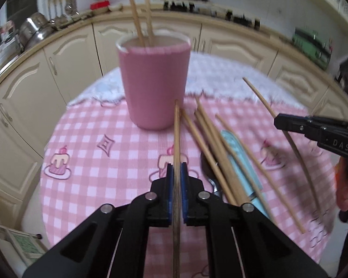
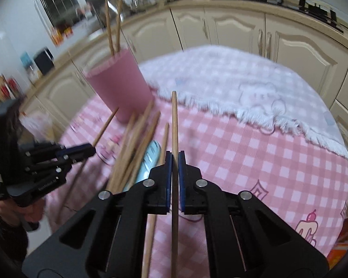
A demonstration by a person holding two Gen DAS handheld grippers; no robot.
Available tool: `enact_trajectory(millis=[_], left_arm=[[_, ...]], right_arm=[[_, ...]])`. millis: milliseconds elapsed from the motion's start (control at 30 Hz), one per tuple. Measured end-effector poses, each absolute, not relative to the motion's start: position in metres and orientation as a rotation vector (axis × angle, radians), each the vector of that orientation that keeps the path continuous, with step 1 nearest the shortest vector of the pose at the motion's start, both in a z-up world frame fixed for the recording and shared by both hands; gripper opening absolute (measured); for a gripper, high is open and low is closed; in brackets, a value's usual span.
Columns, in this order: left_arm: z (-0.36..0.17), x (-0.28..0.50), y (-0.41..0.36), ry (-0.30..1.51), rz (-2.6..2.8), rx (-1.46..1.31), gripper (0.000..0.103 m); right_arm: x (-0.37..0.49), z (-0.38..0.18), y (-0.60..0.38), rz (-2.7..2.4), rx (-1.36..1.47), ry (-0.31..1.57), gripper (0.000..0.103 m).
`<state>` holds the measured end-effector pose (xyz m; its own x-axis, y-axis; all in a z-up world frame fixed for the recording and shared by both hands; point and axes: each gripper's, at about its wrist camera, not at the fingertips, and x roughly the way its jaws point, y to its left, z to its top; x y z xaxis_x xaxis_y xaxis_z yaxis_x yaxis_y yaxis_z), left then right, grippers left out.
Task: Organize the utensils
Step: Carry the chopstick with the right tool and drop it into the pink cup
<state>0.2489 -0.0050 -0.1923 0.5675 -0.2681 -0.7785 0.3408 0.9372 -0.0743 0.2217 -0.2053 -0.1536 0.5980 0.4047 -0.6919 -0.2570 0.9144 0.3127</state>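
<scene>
While both grippers are clenched, each on a single wooden chopstick, the pink cup (image 1: 153,82) stands upright on the pink gingham tablecloth (image 1: 104,169) with two chopsticks (image 1: 141,11) already standing in it. Item, left gripper (image 1: 176,173): blue pads closed on a chopstick (image 1: 177,129) whose long axis runs straight forward along the fingers, its tip ending just short of the cup's lower right side; the cup lies dead ahead and slightly left, and this hand appears the nearer to it. Item, right gripper (image 2: 175,162): pads closed on a second chopstick (image 2: 174,120), likewise pointing forward; from here the cup (image 2: 120,83) sits well off to the left and farther away. Item, loose pile between the two grippers: several chopsticks (image 1: 211,139) lying fanned and overlapping, a light blue handled utensil (image 1: 241,162) beneath them, and a dark spoon bowl (image 1: 206,166) partly covered. Judgement: either held stick must be tipped toward vertical and lifted above the rim before it can drop in. Obscured: the rear ends of both held sticks pass under the gripper bodies; the blue utensil's working end is hidden; motion blur makes the pile's exact count uncertain.
</scene>
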Motion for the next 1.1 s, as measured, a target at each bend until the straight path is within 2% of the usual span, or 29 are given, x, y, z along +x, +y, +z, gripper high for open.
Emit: enact_trajectory(millis=[300,700,1100], left_arm=[[-0.134,0.228,0.007,0.615,-0.386,-0.041,0.005],[-0.075,0.230,0.012,0.411,-0.405,-0.124,0.005],[-0.002,0.283,0.028,0.197,-0.356,-0.184,0.005]], right_arm=[[0.209,-0.119,-0.223,0.434,0.322,0.640,0.005],[0.225,-0.066,-0.221,0.403,0.372,0.412,0.006],[0.287,0.019,-0.164,0.455,0.341,0.191,0.006]])
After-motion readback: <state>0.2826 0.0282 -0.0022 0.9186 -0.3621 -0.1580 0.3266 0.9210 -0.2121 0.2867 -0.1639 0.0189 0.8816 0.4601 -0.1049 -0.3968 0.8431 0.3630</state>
